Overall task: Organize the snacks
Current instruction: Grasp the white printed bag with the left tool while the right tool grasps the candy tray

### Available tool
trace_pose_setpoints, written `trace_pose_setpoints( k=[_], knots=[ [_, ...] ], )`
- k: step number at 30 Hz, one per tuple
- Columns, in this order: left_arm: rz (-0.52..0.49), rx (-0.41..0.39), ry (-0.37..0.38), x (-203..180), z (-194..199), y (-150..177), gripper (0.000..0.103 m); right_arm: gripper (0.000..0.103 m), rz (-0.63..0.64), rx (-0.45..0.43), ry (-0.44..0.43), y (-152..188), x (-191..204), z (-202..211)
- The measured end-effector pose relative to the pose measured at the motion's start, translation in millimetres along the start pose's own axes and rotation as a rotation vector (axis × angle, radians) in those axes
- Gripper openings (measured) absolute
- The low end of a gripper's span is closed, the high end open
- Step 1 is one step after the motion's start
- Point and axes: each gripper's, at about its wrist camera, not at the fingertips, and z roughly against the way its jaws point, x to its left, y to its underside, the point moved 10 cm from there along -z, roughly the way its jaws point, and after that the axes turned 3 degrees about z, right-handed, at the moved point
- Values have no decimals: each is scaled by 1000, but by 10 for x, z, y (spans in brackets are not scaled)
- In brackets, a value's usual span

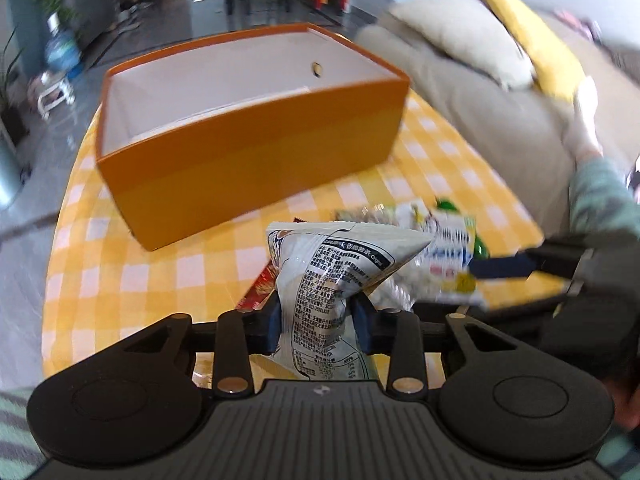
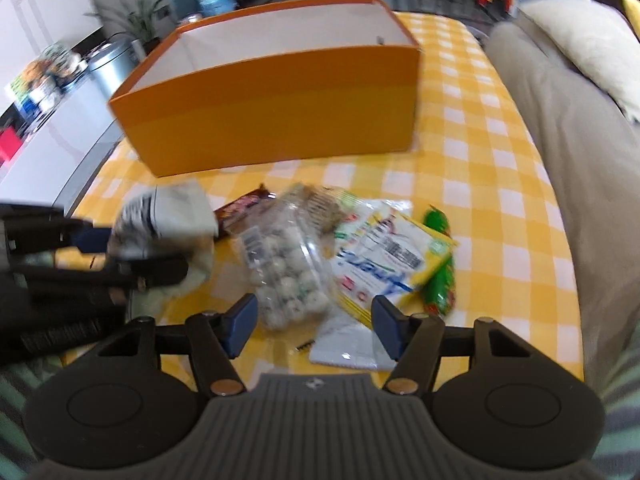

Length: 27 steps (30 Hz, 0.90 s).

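left gripper [image 1: 318, 316] clamped on white snack bag [image 1: 340, 268], long axis upright; right gripper [image 2: 314, 326] wide apart.

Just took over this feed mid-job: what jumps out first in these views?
The big open orange box dominates the far side of the yellow checked tablecloth. The left gripper pinches a white printed snack bag upright, while the right gripper hangs open over the loose snack pile.
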Motion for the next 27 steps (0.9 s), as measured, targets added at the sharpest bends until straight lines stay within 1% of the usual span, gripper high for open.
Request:
trace_pose_setpoints(
  k=[3, 6, 10, 13, 17, 21, 27],
  knots=[
    [50, 17, -8, 98, -16, -30, 40, 61, 90, -20, -3, -62, 146, -60],
    [86, 37, -4, 162, -51, -11, 40, 62, 166, -11, 8, -87, 250, -181],
    [78, 40, -7, 148, -89, -10, 40, 62, 242, 11, 46, -89, 298, -372],
    [81, 46, -8, 156, -111, -8, 40, 62, 270, 16, 65, -96, 301, -459],
    [78, 57, -14, 142, -155, -24, 40, 62, 304, -4, 74, -112, 329, -495],
    [75, 65, -18, 143, -182, -29, 40, 58, 345, -22, 77, -109, 379, -517],
    [73, 83, -31, 163, -240, -7, 40, 54, 373, -37, 73, -102, 425, -516]
  ],
)
